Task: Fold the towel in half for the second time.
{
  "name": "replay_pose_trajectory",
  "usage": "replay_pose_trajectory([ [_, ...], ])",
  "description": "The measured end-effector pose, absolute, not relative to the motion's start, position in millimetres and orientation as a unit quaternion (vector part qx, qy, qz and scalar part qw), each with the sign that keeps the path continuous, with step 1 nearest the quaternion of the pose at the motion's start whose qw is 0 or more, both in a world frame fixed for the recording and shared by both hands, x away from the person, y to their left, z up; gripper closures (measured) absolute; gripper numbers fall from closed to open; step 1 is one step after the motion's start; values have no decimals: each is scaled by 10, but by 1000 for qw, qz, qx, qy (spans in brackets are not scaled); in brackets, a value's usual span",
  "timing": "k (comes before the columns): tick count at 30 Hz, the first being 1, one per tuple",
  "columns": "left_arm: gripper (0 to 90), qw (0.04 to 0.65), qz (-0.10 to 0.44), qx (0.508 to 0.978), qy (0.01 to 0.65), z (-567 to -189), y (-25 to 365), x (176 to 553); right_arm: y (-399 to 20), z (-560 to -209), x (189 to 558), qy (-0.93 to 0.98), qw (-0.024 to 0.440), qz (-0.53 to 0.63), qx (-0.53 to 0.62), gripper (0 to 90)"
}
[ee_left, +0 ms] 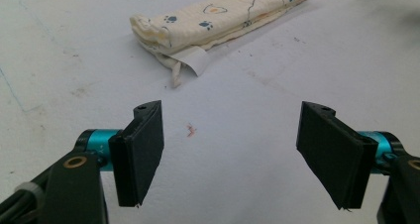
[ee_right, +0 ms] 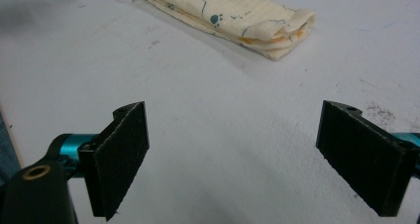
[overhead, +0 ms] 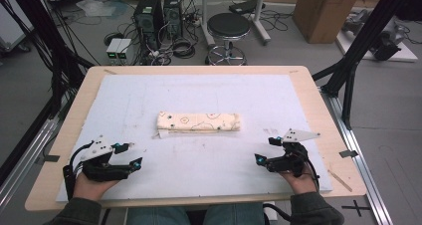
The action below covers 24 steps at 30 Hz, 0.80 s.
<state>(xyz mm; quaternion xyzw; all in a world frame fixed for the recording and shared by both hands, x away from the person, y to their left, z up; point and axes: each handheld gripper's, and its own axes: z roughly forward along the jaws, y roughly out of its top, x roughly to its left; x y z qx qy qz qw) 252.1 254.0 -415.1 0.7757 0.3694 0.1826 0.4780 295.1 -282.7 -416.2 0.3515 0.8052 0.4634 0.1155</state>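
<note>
Two grippers are resting with jaws spread wide and empty: left gripper [overhead: 130,154] and right gripper [overhead: 266,150] are flanking the folded cloth [overhead: 199,121], which is lying mid-mat, well apart from both.

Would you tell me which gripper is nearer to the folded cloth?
Roughly equal, perhaps the left. The left gripper sits below the folded cloth's left end; the right gripper sits below its right end, both apart from it.
</note>
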Motion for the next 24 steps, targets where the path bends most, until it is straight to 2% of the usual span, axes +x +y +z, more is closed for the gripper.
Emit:
replay_pose_trajectory([
  [24,269,468,177,784,367,-4233,2512,2428,-2947,-4217,2799,806,117,461,351,122],
])
